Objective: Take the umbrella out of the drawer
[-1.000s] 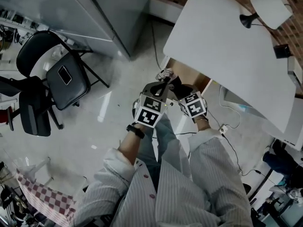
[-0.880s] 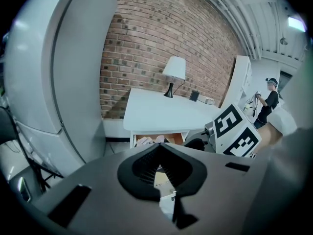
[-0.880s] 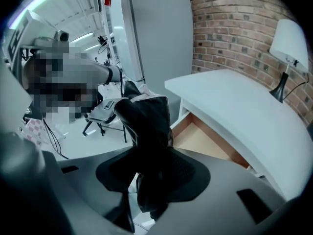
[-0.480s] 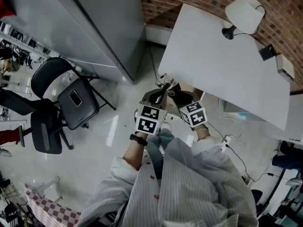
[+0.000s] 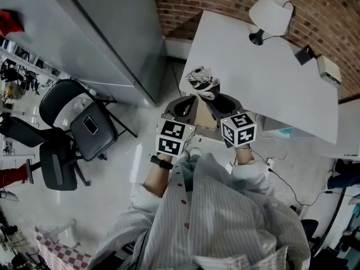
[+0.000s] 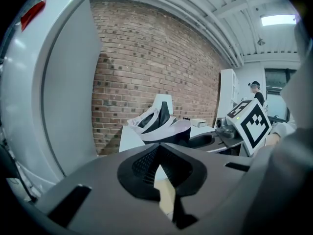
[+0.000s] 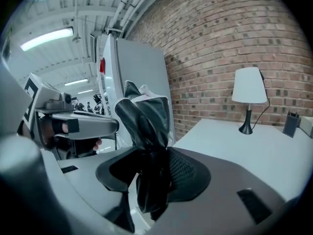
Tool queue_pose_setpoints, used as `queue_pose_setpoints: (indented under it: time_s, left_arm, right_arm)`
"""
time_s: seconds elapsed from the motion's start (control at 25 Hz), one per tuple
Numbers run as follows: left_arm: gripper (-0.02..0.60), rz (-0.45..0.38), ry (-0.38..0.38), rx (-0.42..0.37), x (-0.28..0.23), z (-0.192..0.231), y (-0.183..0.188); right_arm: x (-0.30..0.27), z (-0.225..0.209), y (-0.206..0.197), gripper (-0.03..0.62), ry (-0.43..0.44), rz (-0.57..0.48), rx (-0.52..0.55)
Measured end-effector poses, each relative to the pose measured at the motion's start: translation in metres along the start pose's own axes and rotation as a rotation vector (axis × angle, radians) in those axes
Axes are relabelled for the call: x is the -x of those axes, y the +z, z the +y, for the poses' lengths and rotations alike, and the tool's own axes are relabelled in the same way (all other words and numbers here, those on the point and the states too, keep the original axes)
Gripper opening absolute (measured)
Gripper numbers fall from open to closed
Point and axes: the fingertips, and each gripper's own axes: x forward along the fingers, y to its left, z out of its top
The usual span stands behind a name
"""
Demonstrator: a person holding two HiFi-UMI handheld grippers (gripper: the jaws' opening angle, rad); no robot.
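Note:
A folded black-and-white umbrella hangs in the air over the near corner of the white desk. My right gripper is shut on its lower end, and the dark folded fabric stands up between that gripper's jaws. My left gripper sits just left of it with its jaws together and nothing between them. From the left gripper view the umbrella shows just ahead. The open drawer's wooden inside shows below the hands, mostly hidden by them.
A white lamp and a small dark box stand at the desk's far side by the brick wall. A tall grey cabinet is at the left, a black chair beside it. Cables lie on the floor.
Both grippers have risen from drawer level to above the desk's edge, the right one carrying the umbrella up with it. The umbrella now stands more upright.

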Motion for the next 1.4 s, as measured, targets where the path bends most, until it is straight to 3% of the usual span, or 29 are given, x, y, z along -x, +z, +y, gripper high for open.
queue_pose_setpoints:
  time_s: [0.52,0.84,1.4]
  left_arm:
    - [0.009,-0.094,-0.145,-0.077,-0.008,-0.055,0.057]
    - [0.009,-0.109,-0.221,-0.063,-0.009,-0.086,0.064]
    - [0.009,-0.129,-0.236,-0.083,0.001,-0.096,0.066]
  right_arm:
    - [0.104,-0.004,0.072,0.193,-0.064,-0.248,-0.053]
    - [0.145,-0.002,0.071,0.193,-0.101,-0.277,-0.079]
    - [0.156,0.008,0.073,0.193,-0.119,-0.304,-0.066]
